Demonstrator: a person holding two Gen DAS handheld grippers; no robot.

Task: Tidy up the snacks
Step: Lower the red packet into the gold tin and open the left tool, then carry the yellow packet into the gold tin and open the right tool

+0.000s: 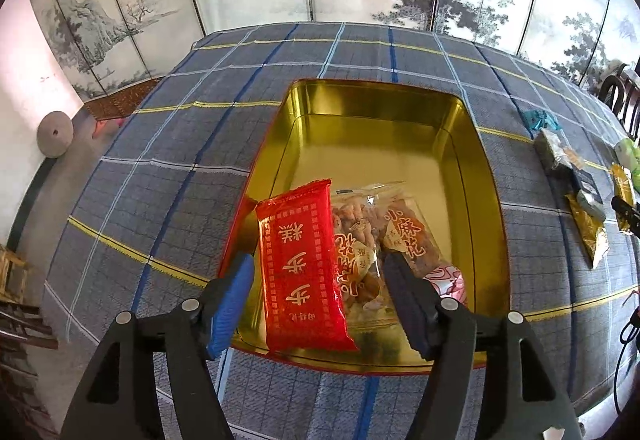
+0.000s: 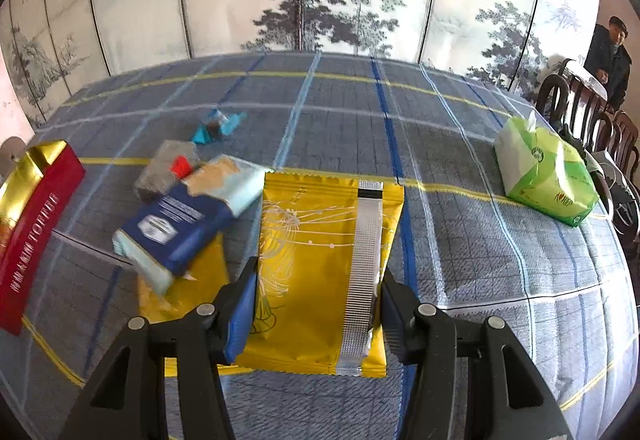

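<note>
Blue-and-white packet point(image 2: 188, 216) is motion-blurred, print unreadable. Under its near end a second yellow packet point(image 2: 188, 292) is mostly covered. Left of the blue-and-white packet, the red tin point(image 2: 36, 236) is cut off by the frame edge. Behind it, grey packet point(image 2: 166, 170) and teal wrappers point(image 2: 218, 126) are too blurred to identify.
</note>
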